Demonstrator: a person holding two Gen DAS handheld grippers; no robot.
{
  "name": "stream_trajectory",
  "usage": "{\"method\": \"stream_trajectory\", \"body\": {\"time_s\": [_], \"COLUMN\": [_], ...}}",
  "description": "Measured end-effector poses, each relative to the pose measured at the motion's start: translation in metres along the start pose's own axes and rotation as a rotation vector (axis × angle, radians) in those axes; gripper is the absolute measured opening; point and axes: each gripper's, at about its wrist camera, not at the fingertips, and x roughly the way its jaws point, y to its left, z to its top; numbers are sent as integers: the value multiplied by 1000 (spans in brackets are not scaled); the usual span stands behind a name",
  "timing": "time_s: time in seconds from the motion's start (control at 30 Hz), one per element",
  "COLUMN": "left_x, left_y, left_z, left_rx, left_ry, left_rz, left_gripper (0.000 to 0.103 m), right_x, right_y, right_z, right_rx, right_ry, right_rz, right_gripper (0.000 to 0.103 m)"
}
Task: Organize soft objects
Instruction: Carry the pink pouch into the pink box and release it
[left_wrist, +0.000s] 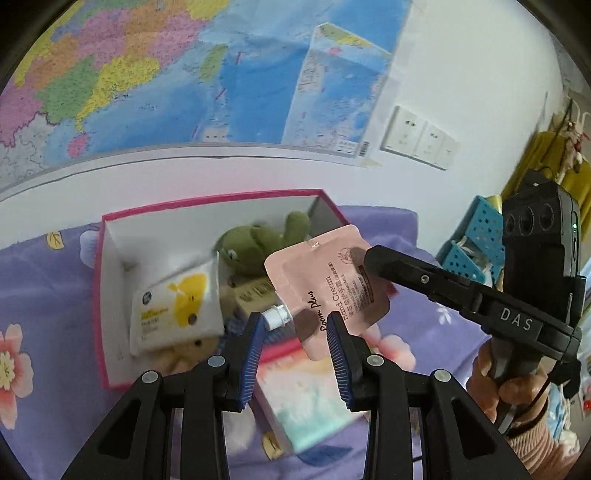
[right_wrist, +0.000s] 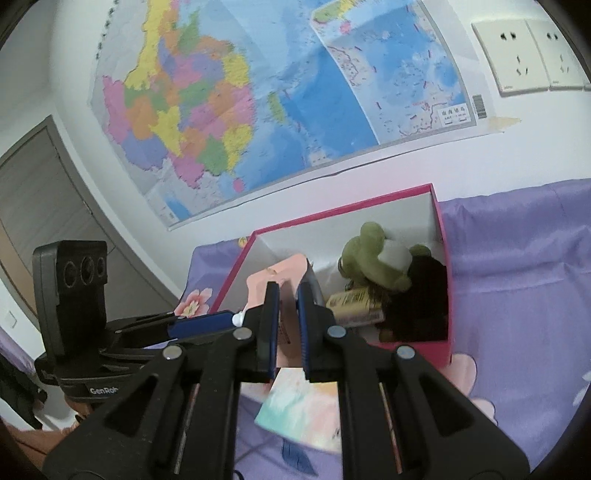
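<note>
A pink hand cream pouch (left_wrist: 325, 288) with a white screw cap (left_wrist: 275, 317) hangs in the air over the near edge of a pink box (left_wrist: 207, 201). My left gripper (left_wrist: 295, 319) is shut on its cap end, the cap against one blue pad. My right gripper (right_wrist: 288, 288) is shut on the pouch (right_wrist: 284, 273), pinching its far edge in the left wrist view. Inside the box (right_wrist: 332, 212) lie a green frog plush (left_wrist: 255, 247), a white and yellow tissue pack (left_wrist: 173, 306), a beige plush (left_wrist: 188, 350) and a small barcoded carton (right_wrist: 354, 306).
A pastel soft pack (left_wrist: 306, 398) lies on the purple flowered sheet (right_wrist: 517, 277) just below both grippers. The box stands against a white wall with a map (right_wrist: 258, 92) and sockets (right_wrist: 524, 55). Blue baskets (left_wrist: 476, 236) stand to the right, a grey door (right_wrist: 37, 206) to the left.
</note>
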Motion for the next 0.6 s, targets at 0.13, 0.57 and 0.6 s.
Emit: {"method": "stream_trajectory", "body": {"time_s": [0.13,0.57,0.6], "left_x": [16,27,21], "left_y": [11,25,25], "left_z": [11,8,6], "left_rx": [-25,-47,-42], "left_ry": [17,23,11], "left_rz": [15,44,53], "left_gripper": [34,34,34], "right_x": [16,40,36], "right_y": [-10,-26,-24], "right_z": [6,-3,-4], "right_rx": [21,31,23], "right_ry": [11,82,77], "right_rz": [-18,-106,-106], "right_gripper": [13,19,19]}}
